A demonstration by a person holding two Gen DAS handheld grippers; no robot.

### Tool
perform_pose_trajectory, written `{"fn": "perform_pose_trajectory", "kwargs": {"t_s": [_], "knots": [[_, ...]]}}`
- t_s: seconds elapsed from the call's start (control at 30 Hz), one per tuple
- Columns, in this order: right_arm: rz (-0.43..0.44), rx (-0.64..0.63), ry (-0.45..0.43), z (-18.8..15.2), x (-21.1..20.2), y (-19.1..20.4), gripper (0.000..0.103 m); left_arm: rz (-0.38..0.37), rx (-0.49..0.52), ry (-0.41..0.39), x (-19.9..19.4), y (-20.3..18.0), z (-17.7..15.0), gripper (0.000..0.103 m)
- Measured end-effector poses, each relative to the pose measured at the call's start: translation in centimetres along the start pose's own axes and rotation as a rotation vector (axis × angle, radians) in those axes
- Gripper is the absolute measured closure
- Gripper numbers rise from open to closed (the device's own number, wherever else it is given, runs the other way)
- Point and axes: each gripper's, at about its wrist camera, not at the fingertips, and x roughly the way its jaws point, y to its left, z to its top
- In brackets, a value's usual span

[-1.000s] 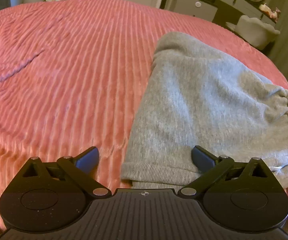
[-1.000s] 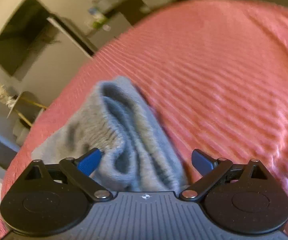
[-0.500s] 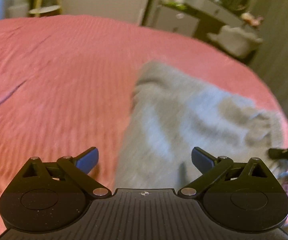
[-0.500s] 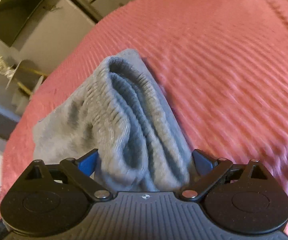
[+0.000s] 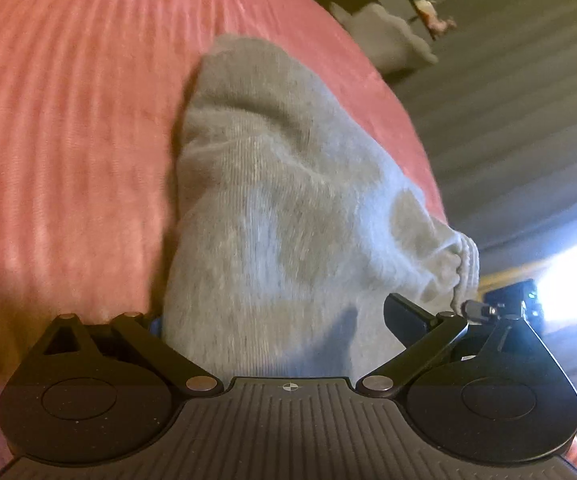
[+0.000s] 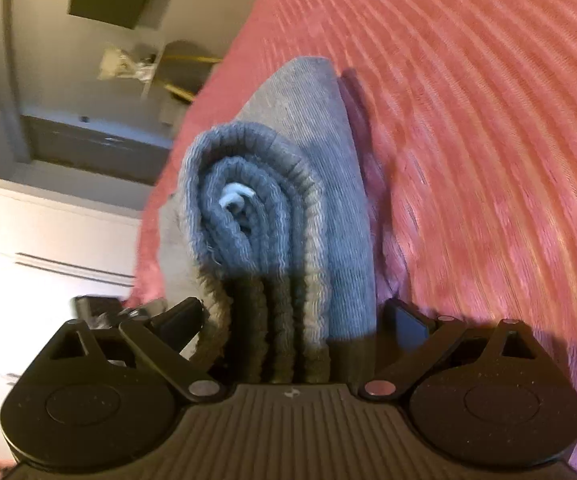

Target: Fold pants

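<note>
Both tools have closed in on the grey pants since a second ago, when they hung back with their fingers wide and the cloth ahead of them; the pants now fill the gap of each, and one end has come up off the bed.

Seen from the left wrist, the left tool (image 5: 274, 320) has the pants (image 5: 288, 208) bunched between its fingers. The fingers stand wide apart, with cloth against the left one and over its tip, while the right fingertip (image 5: 404, 314) lies on top of the fabric. Whether the tool actually pinches the cloth cannot be told. From this tool the pants run away across the pink ribbed bedspread (image 5: 68, 120) to a rounded far end. To the right of the pants the bedspread's edge drops to a dark floor (image 5: 520, 128), and the gathered waistband (image 5: 464, 264) sticks out just beyond the right finger.

Seen from the right wrist, the right tool (image 6: 294, 322) has the waistband (image 6: 256, 216) between its fingers, curled into a thick ribbed roll with a pale drawstring end (image 6: 234, 198) in the middle. The roll touches the left finger; a narrow gap shows at the right one, so a firm grip cannot be confirmed. Beyond the roll the pants (image 6: 320, 120) slope down onto the bedspread (image 6: 488, 120). This view is blurred.
</note>
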Motion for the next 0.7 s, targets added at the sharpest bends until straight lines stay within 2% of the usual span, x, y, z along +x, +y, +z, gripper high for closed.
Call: {"fn": "perform_pose_trajectory", "kwargs": {"t_s": [0.1, 0.2, 0.37, 0.43, 0.6, 0.63, 0.7], "knots": [[0.090, -0.003, 0.004, 0.2, 0.4, -0.8, 0.006, -0.002, 0.079, 0.041, 1.2, -0.6, 0.7, 0.000], [0.123, -0.028, 0.020, 0.5, 1.6, -0.3, 0.005, -0.006, 0.113, 0.054, 1.9, -1.0, 0.9, 0.000], [0.022, -0.159, 0.084, 1.4, 3.6, 2.2, 0.005, 0.024, 0.167, 0.071, 3.5, -2.1, 1.3, 0.000], [-0.016, -0.173, 0.089, 1.3, 3.7, 3.0, 0.005, 0.032, 0.185, 0.077, 3.8, -2.5, 1.4, 0.000], [-0.071, -0.132, 0.034, 0.5, 4.5, 4.6, 0.005, 0.034, 0.127, 0.017, 3.6, -2.6, 0.7, 0.000], [-0.083, -0.129, 0.022, 0.3, 4.5, 4.7, 0.005, 0.054, 0.143, 0.013, 3.7, -3.0, 0.4, 0.002], [-0.106, -0.130, -0.013, -0.2, 4.8, 5.3, 0.005, 0.123, 0.181, 0.006, 3.7, -4.1, -0.1, 0.011]]}}
